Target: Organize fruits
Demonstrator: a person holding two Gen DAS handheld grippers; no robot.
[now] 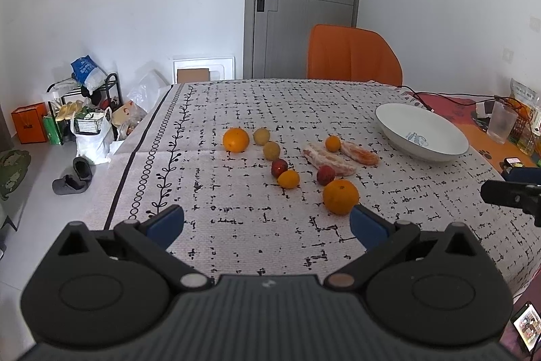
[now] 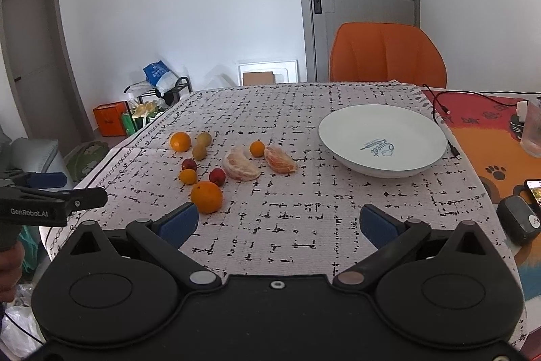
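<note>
My left gripper (image 1: 267, 225) hangs over the tablecloth (image 1: 257, 235) with jaws wide apart, holding nothing. The fruits — oranges (image 1: 340, 196), small plums, peeled segments (image 1: 328, 158) — lie loose mid-table, left of the white bowl (image 1: 439, 151). My right gripper (image 2: 279, 224) is likewise spread and holds nothing.

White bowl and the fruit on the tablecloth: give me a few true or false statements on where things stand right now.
1. The white ceramic bowl holds no fruit. True.
2. The left gripper is shut on an orange. False: its fingers are spread and hold nothing.
3. The large round orange nearest the grippers lies on the patterned tablecloth. True.
4. The two peeled citrus segments sit in the bowl. False: they lie on the cloth, left of it.
5. The right gripper is open. True.
</note>
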